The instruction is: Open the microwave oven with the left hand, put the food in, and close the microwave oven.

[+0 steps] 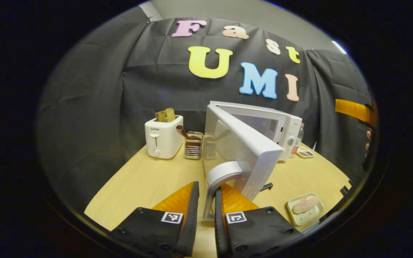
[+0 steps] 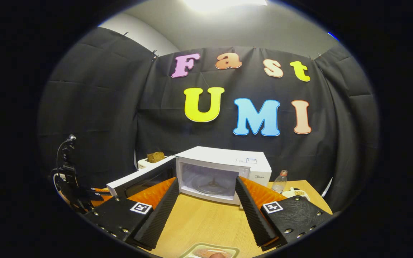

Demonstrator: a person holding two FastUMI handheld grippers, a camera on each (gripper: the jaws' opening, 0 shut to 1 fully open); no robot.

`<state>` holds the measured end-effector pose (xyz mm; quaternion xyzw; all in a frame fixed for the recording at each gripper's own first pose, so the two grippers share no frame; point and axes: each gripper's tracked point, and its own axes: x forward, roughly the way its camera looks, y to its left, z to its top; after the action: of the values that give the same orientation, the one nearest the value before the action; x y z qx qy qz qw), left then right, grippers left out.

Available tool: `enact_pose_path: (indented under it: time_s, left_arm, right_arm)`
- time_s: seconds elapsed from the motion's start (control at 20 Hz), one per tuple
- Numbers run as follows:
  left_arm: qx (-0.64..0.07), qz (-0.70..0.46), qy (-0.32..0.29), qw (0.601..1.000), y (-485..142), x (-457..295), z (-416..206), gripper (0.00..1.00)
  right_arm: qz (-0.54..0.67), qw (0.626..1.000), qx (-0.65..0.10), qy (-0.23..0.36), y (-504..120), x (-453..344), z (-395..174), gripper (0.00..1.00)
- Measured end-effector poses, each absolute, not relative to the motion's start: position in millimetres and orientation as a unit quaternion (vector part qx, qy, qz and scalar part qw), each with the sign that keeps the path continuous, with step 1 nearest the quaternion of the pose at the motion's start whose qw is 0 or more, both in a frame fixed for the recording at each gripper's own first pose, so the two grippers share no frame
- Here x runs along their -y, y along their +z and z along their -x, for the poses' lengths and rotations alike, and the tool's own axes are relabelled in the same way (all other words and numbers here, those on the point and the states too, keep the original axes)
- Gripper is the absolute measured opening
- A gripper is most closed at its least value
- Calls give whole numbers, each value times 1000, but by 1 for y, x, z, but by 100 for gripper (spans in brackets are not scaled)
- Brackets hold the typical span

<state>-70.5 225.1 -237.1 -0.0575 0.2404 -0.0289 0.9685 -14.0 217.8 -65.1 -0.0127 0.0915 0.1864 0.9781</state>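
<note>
Between the fingers of your left gripper (image 1: 207,215), in the left gripper view, stood the curved handle (image 1: 218,179) of the microwave door (image 1: 244,150); the fingers were closed to a narrow gap with the handle's lower bar inside it, but whether both pressed on the bar could not be told. Ahead of that gripper the door stood swung well out from the microwave (image 1: 274,125), its inner face turned away from the cavity. Ahead and to the left of your left gripper sat a toaster (image 1: 163,136) with bread in its slots, and just beside it a wire holder (image 1: 193,145) with a dark utensil. Ahead and to the right, on the wooden table (image 1: 145,182), lay the food tray (image 1: 305,208), well apart from the microwave, with a small dish (image 1: 305,152) and a bottle (image 1: 298,138) farther off beside the oven. Your right gripper (image 2: 206,211) was spread wide and held nothing. Straight ahead of it, in the right gripper view, the microwave cavity (image 2: 208,182) stood open with its turntable visible, the door (image 2: 142,177) swung out to the left. Directly below the spread fingers, at the near edge of that view, the tray's rim (image 2: 210,249) showed.
</note>
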Motion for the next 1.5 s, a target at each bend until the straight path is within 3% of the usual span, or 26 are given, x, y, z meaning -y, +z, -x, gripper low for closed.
enact_pose_path:
  time_s: [0.05, 0.1, 0.15, 0.3, 0.45, 0.6, 1.0, 1.5]
  left_arm:
    - [-240, 57, -27, 969, -236, -229, 74, 25]
    - [-237, 55, -17, 970, -235, -235, 75, 31]
    - [-236, 55, -5, 970, -234, -243, 78, 27]
    - [-228, 56, 33, 971, -227, -264, 92, 62]
    - [-211, 53, 81, 973, -207, -282, 107, 67]
    - [-179, 53, 131, 974, -175, -293, 121, 96]
    - [-104, 23, 212, 971, -84, -299, 162, 94]
    - [-82, -10, 237, 968, -49, -280, 193, 94]
  right_arm:
    - [14, 978, -91, 186, -63, -218, 13, 96]
    - [15, 978, -89, 187, -61, -219, 11, 96]
    - [16, 978, -86, 191, -57, -220, 9, 96]
    - [28, 974, -86, 210, -57, -224, -1, 96]
    - [34, 966, -92, 238, -62, -223, -12, 96]
    - [42, 954, -117, 272, -77, -223, -19, 97]
    - [93, 901, -214, 367, -150, -219, -11, 97]
    - [189, 778, -347, 488, -255, -211, 51, 97]
